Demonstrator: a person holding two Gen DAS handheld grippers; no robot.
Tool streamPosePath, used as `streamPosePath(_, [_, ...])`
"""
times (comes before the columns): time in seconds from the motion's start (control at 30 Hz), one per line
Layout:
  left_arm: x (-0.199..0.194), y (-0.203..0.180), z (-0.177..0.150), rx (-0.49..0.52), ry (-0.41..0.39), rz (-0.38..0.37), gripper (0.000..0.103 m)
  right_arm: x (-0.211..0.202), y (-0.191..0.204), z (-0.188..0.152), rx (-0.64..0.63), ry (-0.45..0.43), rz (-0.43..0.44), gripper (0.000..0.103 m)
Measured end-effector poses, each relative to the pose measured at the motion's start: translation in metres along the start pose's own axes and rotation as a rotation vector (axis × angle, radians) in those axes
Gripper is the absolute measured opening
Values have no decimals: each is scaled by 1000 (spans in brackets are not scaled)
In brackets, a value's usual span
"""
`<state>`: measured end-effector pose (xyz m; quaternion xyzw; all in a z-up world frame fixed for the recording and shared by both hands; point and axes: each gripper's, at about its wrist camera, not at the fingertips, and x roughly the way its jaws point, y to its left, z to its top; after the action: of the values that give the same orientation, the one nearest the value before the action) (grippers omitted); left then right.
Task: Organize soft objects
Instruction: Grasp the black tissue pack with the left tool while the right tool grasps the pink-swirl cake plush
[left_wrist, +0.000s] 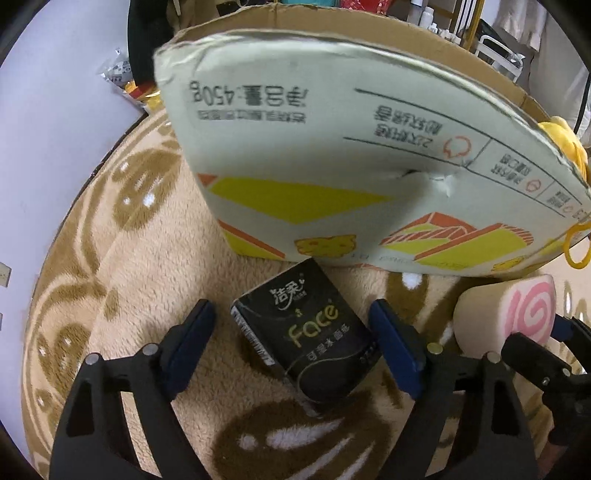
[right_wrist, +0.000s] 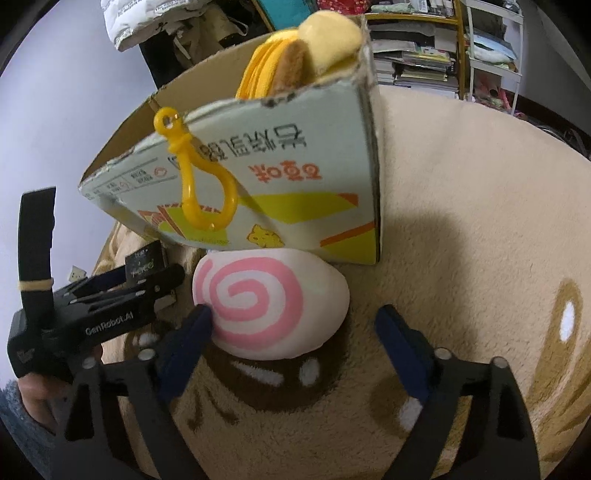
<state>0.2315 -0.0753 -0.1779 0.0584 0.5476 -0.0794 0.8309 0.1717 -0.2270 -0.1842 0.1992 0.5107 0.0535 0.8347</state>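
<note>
A black tissue pack (left_wrist: 306, 339) lies on the plush rug between the open fingers of my left gripper (left_wrist: 299, 343), which do not touch it. A white plush with a pink swirl (right_wrist: 266, 317) lies against the cardboard box (right_wrist: 295, 192); it also shows at the right of the left wrist view (left_wrist: 509, 317). My right gripper (right_wrist: 295, 332) is open around the swirl plush, its left finger (right_wrist: 192, 332) touching it. A yellow plush (right_wrist: 314, 48) with a yellow clip (right_wrist: 199, 166) sits in the box.
The pale printed cardboard box (left_wrist: 351, 147) stands close ahead on the beige and brown rug (left_wrist: 147, 266). The left gripper's body (right_wrist: 92, 306) is at the left of the right wrist view. Shelves with books (right_wrist: 424, 55) stand behind. A white wall (left_wrist: 55, 129) is at left.
</note>
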Motion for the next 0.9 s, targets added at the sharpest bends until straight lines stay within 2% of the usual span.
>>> streamPosePath(0.1, [1, -1, -1, -10, 4, -12, 75, -1, -1, -2, 7, 4, 15, 74])
streamPosePath(0.13, [1, -1, -1, -12, 3, -18, 73, -1, -2, -2, 14, 9, 39, 63])
streamPosePath(0.2, [-2, -1, -3, -17, 0, -5, 62, -2, -4, -1, 19, 23, 54, 59])
streamPosePath(0.27, [-5, 1, -6, -30, -3, -14, 60, -4, -1, -2, 7, 28, 48, 49])
streamPosePath(0.33, [-7, 0, -12, -31, -10, -13, 58, -6, 1, -3, 2, 31, 43, 44])
streamPosePath(0.43, [-11, 3, -19, -35, -24, -15, 56, -11, 2, -5, 7, 31, 46, 39])
streamPosePath(0.53, [-17, 3, -33, -12, -55, 18, 56, -15, 3, -9, 8, 31, 43, 36])
streamPosePath(0.7, [-27, 6, -49, -12, -69, 0, 56, -30, 3, -12, 18, 4, 34, 36])
streamPosePath(0.9, [-53, 15, -58, -50, -150, -32, 56, -50, 15, -23, 3, -25, 43, 31])
